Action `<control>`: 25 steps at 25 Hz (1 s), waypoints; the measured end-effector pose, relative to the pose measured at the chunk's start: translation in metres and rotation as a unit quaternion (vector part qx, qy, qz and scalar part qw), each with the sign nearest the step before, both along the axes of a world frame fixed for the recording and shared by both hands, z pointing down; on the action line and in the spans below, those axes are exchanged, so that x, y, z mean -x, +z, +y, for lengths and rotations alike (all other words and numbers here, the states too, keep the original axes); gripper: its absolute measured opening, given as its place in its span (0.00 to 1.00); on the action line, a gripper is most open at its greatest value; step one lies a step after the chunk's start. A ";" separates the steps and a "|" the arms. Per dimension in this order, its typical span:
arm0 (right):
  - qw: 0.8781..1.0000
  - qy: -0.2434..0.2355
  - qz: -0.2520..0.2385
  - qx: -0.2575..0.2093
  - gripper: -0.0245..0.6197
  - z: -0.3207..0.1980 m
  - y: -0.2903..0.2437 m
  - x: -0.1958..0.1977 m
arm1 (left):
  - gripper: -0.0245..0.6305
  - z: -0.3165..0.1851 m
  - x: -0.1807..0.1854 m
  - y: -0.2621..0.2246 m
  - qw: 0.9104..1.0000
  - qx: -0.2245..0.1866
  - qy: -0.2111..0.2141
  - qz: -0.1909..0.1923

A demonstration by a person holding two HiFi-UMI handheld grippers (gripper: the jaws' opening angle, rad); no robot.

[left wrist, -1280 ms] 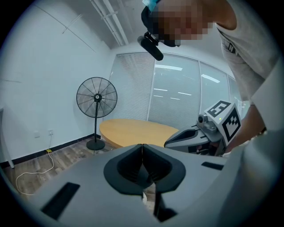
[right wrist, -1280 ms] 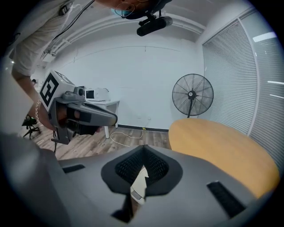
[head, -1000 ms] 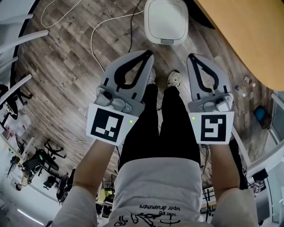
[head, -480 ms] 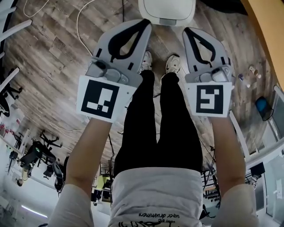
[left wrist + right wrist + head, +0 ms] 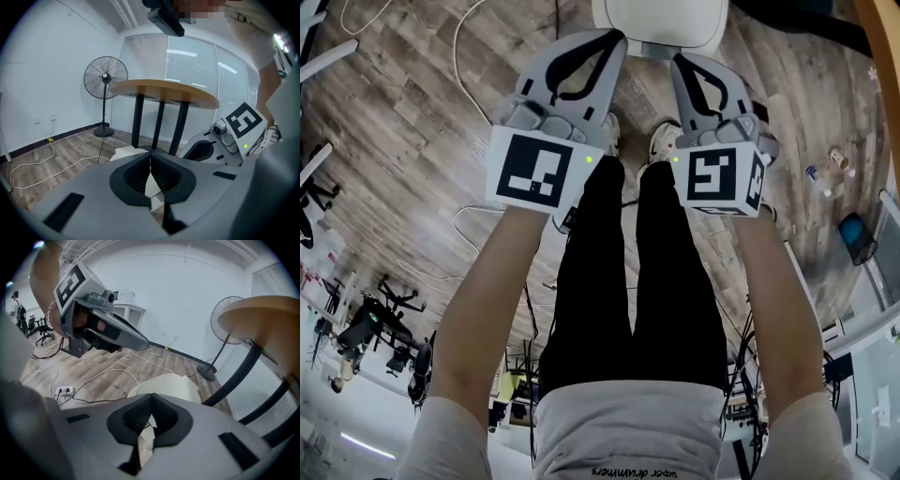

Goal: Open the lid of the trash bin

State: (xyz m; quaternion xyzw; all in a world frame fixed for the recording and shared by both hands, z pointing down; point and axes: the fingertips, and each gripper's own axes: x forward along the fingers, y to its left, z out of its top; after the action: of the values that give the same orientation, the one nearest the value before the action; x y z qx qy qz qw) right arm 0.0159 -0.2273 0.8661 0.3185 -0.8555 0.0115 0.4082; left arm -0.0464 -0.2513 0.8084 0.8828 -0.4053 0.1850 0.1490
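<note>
While the trash bin (image 5: pixel 661 19) sits shut, left tongs (image 5: pixel 614 38) and right tongs (image 5: pixel 678 60) (both empty) pinched together.

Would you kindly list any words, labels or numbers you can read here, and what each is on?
Shirt: one line of print at the lower edge, upside down, too small to read.
Cube on the left gripper, cube on the right gripper: square patterns, no words.
Trash bin: no label visible.

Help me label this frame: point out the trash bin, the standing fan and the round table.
trash bin (image 5: pixel 661 19), head view, on its white lid.
standing fan (image 5: pixel 105 77), left gripper view, centre of its round cage.
round table (image 5: pixel 164 89), left gripper view, on its wooden top.
</note>
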 end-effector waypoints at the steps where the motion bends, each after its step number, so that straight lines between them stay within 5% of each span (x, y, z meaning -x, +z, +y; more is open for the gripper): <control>1: 1.000 -0.003 0.002 0.002 0.05 -0.001 0.008 0.001 | 0.07 0.000 -0.001 0.007 1.000 0.001 0.001 -0.002; 12: 0.997 -0.022 0.050 0.047 0.05 0.004 0.086 0.008 | 0.07 0.004 -0.013 0.066 0.999 -0.003 0.024 -0.039; 25: 0.993 -0.013 0.067 0.092 0.04 0.011 0.115 0.007 | 0.07 0.027 -0.016 0.072 0.999 0.007 0.027 -0.039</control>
State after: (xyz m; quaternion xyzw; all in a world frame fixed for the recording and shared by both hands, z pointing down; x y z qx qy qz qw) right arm 0.0086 -0.2159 0.9813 0.2683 -0.8254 0.0636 0.4927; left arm -0.0301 -0.2247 0.8803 0.8845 -0.3852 0.2265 0.1343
